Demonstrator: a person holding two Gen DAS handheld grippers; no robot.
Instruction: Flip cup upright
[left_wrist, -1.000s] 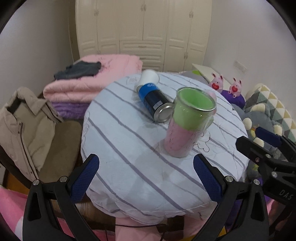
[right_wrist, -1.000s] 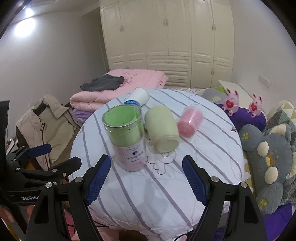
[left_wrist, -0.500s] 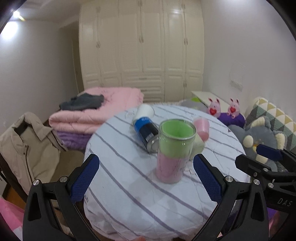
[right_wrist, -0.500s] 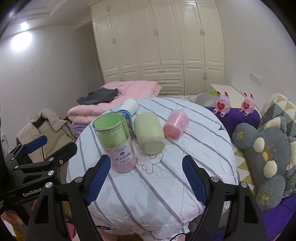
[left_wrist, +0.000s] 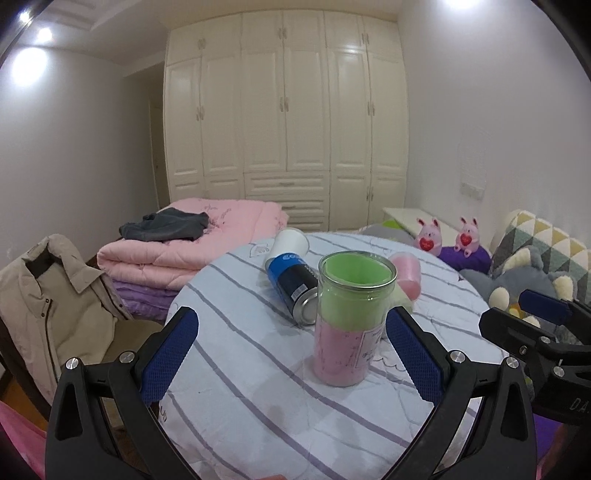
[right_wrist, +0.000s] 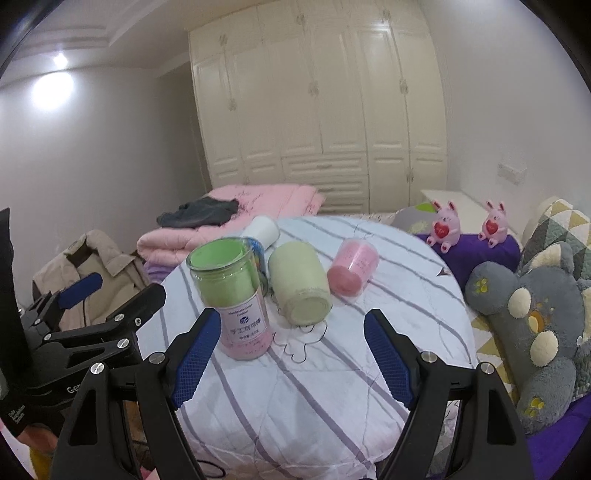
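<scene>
A clear cup (left_wrist: 352, 319) with a green upper band and a pink lower band is seen standing upright, mouth up, on the round worktop (left_wrist: 258, 387), which is covered in a white cloth with grey stripes. In the left wrist view the cup is found at about 1 o'clock from the middle of the frame, between the blue pads of the left tool (left_wrist: 295, 356) but beyond their tips and untouched by them. The fingers of the left tool are held wide apart and nothing is gripped.

In the right wrist view the same cup (right_wrist: 231, 297) is placed at 10 o'clock from the right tool (right_wrist: 291, 356), just beyond its left pad. The fingers of the right tool are likewise spread wide, with only bare cloth between them.

Just beside the upright cup, at its 3 o'clock in the right wrist view, a pale green cup (right_wrist: 299, 282) is laid on its side with its base turned toward the camera. A pink cup (right_wrist: 352, 271) is laid on its side further toward 3 o'clock, apart from the green one. A blue can (left_wrist: 291, 284) with a white cap is laid on its side behind the upright cup, at 11 o'clock from it in the left wrist view; whether they touch cannot be told.

A folded pink quilt (left_wrist: 192, 240) is seen beyond the worktop at 10 o'clock, and a grey plush toy (right_wrist: 535, 321) at 3 o'clock.
</scene>
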